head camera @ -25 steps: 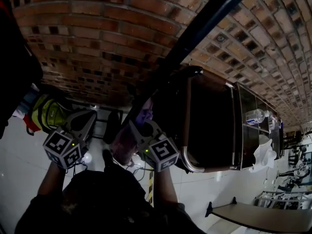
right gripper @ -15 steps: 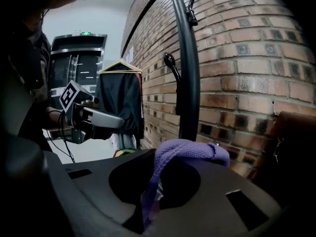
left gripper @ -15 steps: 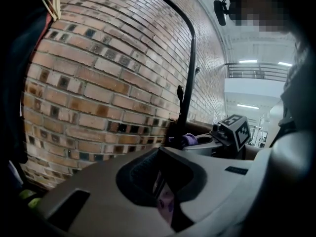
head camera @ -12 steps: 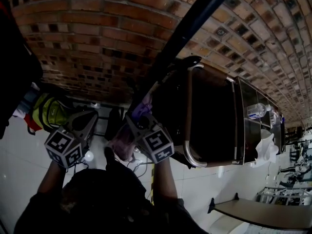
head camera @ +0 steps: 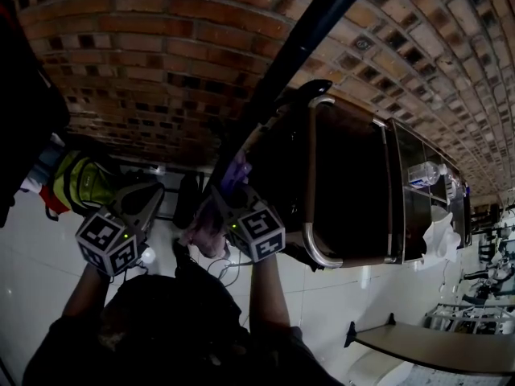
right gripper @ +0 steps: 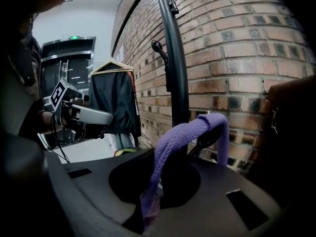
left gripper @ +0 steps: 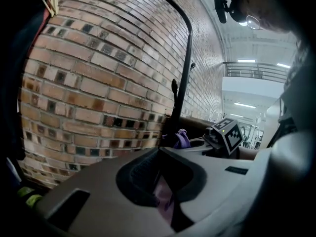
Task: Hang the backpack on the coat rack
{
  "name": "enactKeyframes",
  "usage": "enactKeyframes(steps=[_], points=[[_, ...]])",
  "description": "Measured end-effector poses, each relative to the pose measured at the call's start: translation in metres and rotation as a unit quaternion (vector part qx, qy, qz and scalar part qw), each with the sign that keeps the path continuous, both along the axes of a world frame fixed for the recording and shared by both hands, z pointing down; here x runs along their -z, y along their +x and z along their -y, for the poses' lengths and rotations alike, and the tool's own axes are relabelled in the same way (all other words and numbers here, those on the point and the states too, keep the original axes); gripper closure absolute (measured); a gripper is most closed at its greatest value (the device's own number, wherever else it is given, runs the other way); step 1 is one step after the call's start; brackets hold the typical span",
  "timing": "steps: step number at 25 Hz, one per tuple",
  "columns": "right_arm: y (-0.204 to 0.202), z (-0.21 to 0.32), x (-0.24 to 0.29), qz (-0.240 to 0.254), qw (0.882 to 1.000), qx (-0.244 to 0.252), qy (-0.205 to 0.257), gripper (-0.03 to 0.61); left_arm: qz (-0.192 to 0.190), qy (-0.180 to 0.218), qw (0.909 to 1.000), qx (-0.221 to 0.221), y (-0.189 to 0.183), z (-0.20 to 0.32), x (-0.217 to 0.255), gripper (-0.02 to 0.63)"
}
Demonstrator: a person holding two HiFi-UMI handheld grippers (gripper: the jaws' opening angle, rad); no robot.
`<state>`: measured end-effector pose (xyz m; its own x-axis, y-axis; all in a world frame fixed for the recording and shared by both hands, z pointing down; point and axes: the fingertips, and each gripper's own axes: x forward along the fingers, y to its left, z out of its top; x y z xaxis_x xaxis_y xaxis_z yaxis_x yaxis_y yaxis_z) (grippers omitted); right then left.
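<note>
A black coat rack pole (head camera: 298,55) stands before the brick wall and shows in both gripper views (left gripper: 183,83) (right gripper: 177,73). A pink-purple backpack (head camera: 208,232) hangs between my two grippers at the pole's foot. My right gripper (right gripper: 148,201) is shut on its purple strap (right gripper: 187,132), whose loop arches up against the pole over a dark hook-like piece. Pink backpack fabric is pinched in my left gripper (left gripper: 165,191), which is shut on it. In the head view the left gripper (head camera: 149,199) is left of the bag and the right gripper (head camera: 225,207) right of it.
A dark wooden cabinet with a chrome rail (head camera: 310,183) stands right of the pole. A yellow-green bag (head camera: 76,187) lies at the left by the wall. A black garment on a hanger (right gripper: 113,102) hangs further along. Knobbed hooks (right gripper: 158,46) stick out higher up the pole.
The right gripper's marker cube has shifted slightly left, closer to the pole's foot, with the strap still in it. The left gripper has barely moved.
</note>
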<state>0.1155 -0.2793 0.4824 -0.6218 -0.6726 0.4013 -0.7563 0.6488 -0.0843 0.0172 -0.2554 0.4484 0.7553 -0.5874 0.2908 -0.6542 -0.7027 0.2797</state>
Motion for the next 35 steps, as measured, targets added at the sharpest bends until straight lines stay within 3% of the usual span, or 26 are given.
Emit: enactKeyframes(steps=[16,27,35], points=[[0.020,-0.006,-0.004,0.001,0.998,-0.052,0.024,0.548,-0.009,0.004,0.9997,0.023,-0.012,-0.002,0.003,0.575],[0.025,-0.002,-0.007,0.000,0.997,-0.068,0.023,0.476,-0.016,0.002,0.9997,0.017,0.000,0.003,0.004,0.575],[0.030,-0.002,-0.001,-0.052,0.996,-0.067,0.036,0.457,-0.019,-0.003,0.9995,0.023,0.000,0.013,0.000,0.575]])
